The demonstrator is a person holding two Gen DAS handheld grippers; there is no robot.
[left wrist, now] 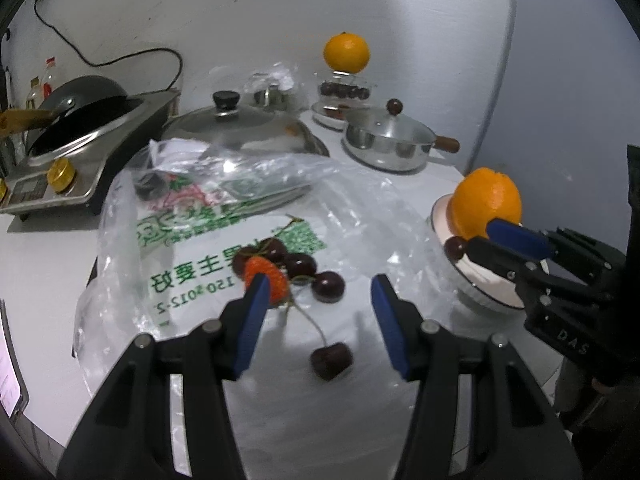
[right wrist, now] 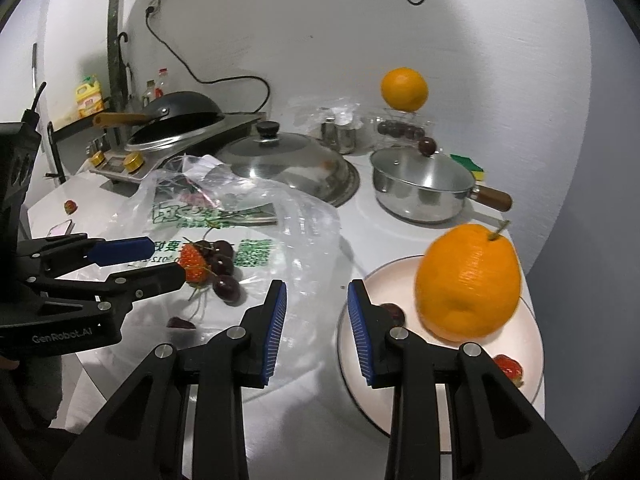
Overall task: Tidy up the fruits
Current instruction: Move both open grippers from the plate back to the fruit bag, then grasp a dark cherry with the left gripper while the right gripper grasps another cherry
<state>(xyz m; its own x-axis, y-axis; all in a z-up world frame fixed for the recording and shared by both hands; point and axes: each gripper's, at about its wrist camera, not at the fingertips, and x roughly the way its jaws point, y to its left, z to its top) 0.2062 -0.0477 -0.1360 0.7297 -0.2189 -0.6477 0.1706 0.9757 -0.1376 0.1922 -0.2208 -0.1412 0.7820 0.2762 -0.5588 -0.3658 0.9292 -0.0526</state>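
Note:
A strawberry (left wrist: 269, 279) and several dark cherries (left wrist: 328, 286) lie on a clear plastic bag (left wrist: 192, 224) on the white counter. One cherry (left wrist: 331, 360) lies nearer, between my left fingers. My left gripper (left wrist: 318, 312) is open above them, its left pad beside the strawberry. A white plate (right wrist: 532, 344) at the right holds an orange (right wrist: 468, 282), a cherry (right wrist: 394, 313) and a strawberry (right wrist: 508, 366). My right gripper (right wrist: 317, 320) is open and empty at the plate's left rim. It also shows in the left wrist view (left wrist: 480, 236).
A lidded steel pan (left wrist: 386, 140) with a wooden handle, a large pot lid (left wrist: 240, 124) and a wok on a cooker (left wrist: 76, 120) stand behind. Another orange (left wrist: 346, 53) sits on a glass container of cherries. A loose strawberry (right wrist: 70, 206) lies far left.

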